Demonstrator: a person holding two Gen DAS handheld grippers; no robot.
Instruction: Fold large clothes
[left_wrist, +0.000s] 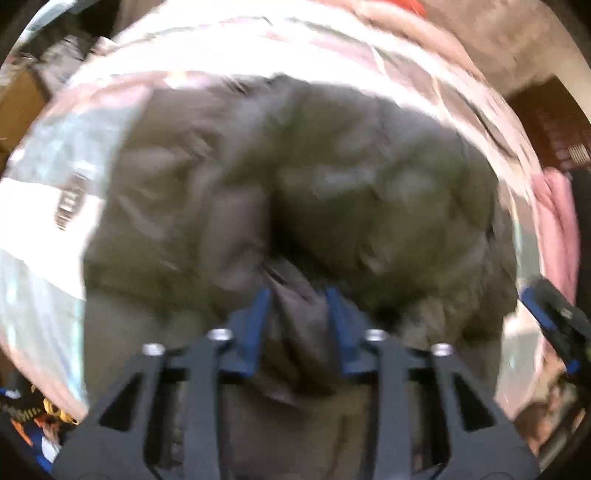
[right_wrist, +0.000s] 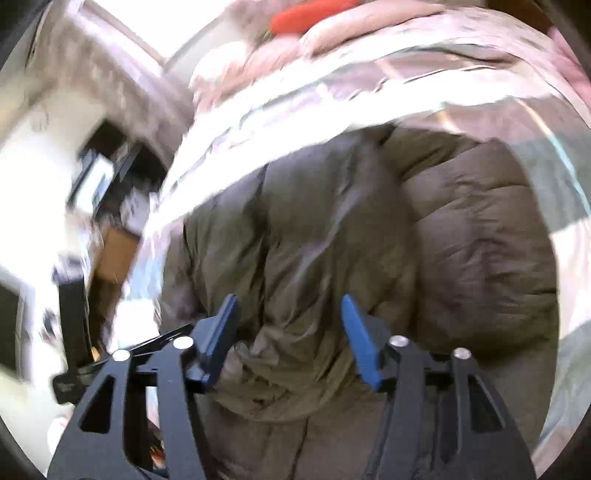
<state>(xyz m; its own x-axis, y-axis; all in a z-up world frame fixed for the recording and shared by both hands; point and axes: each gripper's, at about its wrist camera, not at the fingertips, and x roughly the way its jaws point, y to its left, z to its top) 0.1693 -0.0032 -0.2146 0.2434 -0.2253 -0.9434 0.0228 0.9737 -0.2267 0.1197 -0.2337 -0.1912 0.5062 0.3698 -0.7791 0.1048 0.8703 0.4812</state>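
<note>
An olive-brown puffer jacket lies crumpled on a pale bed cover. My left gripper points steeply down at it, and a raised fold of the jacket's fabric is pinched between its blue fingers. In the right wrist view the same jacket fills the middle. My right gripper stands open just over a wrinkled part of it, and nothing is clamped by its fingers. The right gripper also shows at the right edge of the left wrist view. Both views are motion-blurred.
The shiny pink-white bed cover surrounds the jacket. A red thing lies on bedding at the far end. Pink cloth hangs at the right. Dark furniture and a brown box stand beside the bed.
</note>
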